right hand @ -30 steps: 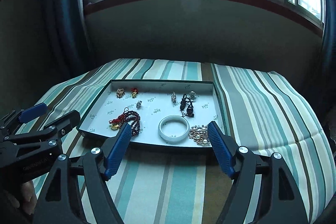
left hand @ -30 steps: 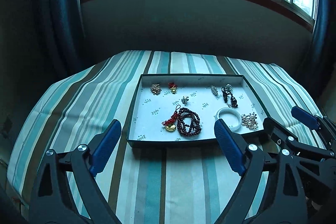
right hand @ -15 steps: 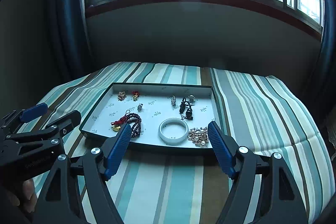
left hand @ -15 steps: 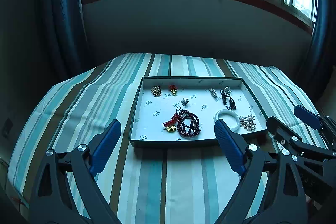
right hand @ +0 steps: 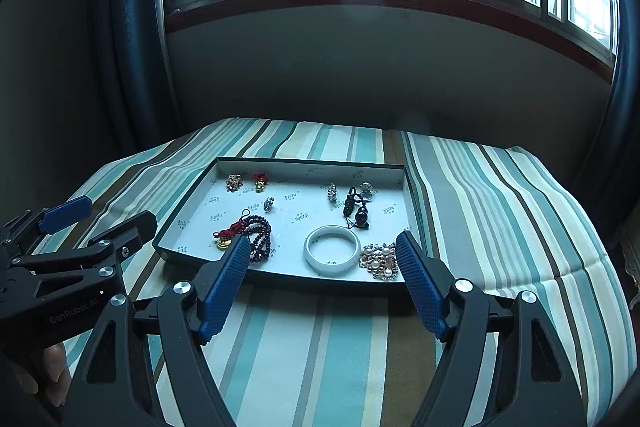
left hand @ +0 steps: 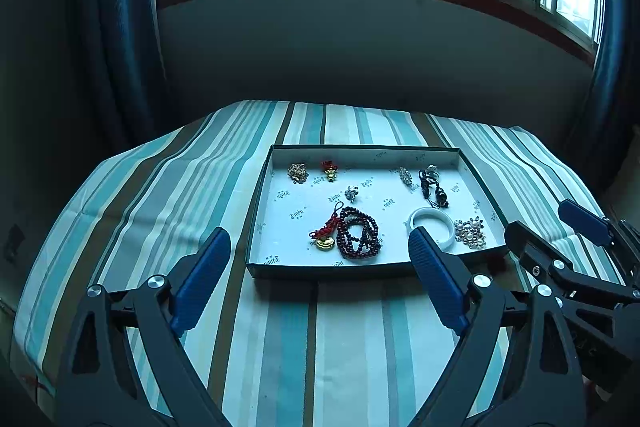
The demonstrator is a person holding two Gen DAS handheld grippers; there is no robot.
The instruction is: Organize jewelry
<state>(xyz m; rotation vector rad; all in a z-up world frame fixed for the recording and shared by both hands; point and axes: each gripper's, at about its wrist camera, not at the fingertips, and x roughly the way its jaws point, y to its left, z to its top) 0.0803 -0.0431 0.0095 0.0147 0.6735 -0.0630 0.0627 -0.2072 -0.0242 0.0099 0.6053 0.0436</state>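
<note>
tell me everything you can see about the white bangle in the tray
The white bangle is a smooth, thick, closed ring, glossy like jade or glass. It lies flat on the tray's white printed lining near the front edge, just left of a pearl cluster and below a black pendant. No tool touches it.

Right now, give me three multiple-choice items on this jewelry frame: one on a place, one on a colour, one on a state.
1. Where does the white bangle lie?
A. in the tray, near its front wall
B. on the striped cloth
C. between a gripper's pads

2. What colour are the gripper pads?
A. red
B. blue
C. white

3. How is the right gripper?
A. shut on beads
B. open, holding nothing
C. shut, holding nothing

Key: 1 A, it sits beside the pearl cluster; 2 B, both pads show blue; 3 B, its pads stand wide apart.
</note>
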